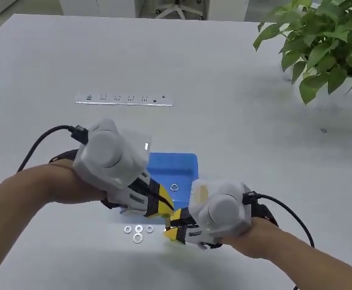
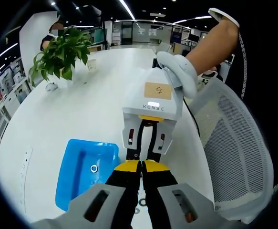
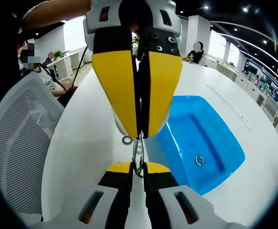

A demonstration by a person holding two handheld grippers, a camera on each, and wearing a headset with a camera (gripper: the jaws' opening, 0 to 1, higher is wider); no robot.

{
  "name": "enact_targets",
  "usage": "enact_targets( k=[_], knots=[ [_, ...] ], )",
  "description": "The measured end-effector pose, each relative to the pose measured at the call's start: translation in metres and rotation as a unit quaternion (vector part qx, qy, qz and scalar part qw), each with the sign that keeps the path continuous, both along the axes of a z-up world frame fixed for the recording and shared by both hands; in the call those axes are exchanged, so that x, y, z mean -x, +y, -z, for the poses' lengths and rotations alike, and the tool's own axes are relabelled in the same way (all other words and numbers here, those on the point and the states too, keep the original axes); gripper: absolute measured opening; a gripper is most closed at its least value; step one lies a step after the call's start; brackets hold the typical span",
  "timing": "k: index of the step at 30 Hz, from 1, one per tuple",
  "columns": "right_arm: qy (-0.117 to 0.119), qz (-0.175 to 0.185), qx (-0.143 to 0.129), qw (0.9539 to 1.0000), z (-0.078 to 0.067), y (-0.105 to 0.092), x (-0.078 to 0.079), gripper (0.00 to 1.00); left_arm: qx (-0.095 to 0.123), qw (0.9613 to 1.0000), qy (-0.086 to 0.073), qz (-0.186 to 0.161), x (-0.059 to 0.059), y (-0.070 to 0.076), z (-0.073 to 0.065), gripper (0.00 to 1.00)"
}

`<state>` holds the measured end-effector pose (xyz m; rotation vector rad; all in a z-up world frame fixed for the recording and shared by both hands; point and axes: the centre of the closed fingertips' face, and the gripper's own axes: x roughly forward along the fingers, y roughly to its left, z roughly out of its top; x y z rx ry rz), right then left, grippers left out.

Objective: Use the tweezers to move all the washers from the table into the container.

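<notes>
Right hand-held gripper [image 3: 138, 167] clamps tweezers [image 3: 138, 150]; one washer [image 3: 199, 161] inside container [image 3: 215, 133].

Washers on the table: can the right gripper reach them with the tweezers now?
Probably not yet: the left gripper is shut over the far end of the tweezers, blocking the tips. The washers lie uncovered close by.

White power strip [image 1: 124, 99] lying flat, far side, left of centre. Leafy green plant [image 1: 320, 42] at far right corner. White mesh chair [image 2: 234, 143] close by the near edge. Chair base [image 1: 177, 9] with castors beyond the far edge.
</notes>
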<state>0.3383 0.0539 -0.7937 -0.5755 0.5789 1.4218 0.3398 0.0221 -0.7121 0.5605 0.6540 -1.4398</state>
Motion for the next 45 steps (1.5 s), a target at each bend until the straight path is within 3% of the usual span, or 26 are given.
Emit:
enact_targets(
  k=[14, 29, 45],
  knots=[
    [-0.003, -0.006, 0.004, 1.0, -0.004, -0.002, 0.003, 0.1, -0.005, 1.0, -0.003, 0.002, 0.003, 0.0, -0.004, 0.05],
    [-0.013, -0.006, -0.002, 0.9999, -0.029, 0.003, 0.007, 0.1, 0.0, 1.0, -0.002, 0.001, 0.008, 0.003, -0.029, 0.05],
    [-0.034, -0.005, -0.004, 0.9994, -0.058, 0.006, -0.002, 0.1, 0.005, 0.9998, -0.017, -0.002, 0.005, 0.005, -0.06, 0.05]
  ],
)
